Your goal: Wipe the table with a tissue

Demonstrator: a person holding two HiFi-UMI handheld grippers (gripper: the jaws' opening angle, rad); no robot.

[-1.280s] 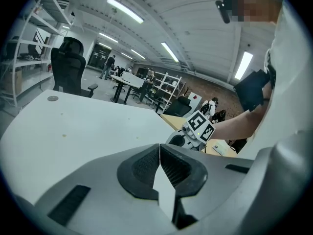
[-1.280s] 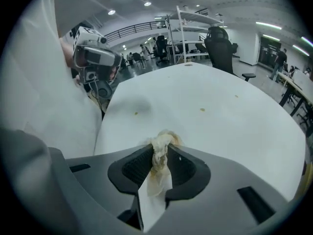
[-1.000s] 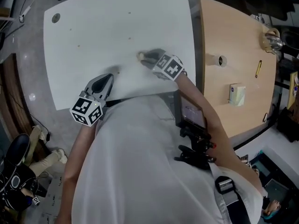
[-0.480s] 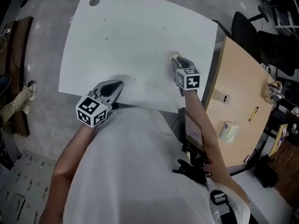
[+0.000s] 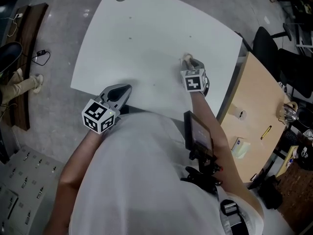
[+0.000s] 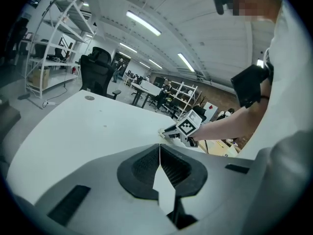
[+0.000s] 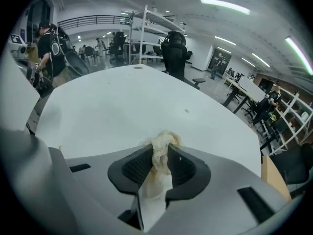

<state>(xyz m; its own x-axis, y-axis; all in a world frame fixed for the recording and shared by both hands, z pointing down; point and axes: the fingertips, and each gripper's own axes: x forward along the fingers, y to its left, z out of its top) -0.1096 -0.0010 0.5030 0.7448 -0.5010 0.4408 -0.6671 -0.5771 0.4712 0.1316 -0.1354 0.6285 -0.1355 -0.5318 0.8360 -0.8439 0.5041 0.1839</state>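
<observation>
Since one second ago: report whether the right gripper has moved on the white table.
Yes. The right gripper has swung round: its tissue end pointed toward the table's left side, and now points toward its far edge.

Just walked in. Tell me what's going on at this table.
A person stands at a white table with a hand-held gripper in each hand. The right hand-held gripper is shut on a crumpled tissue and angled down, with the tissue apparently against the tabletop near the table's right side. The left hand-held gripper sits near the front edge with its jaws together and nothing between them.
</observation>
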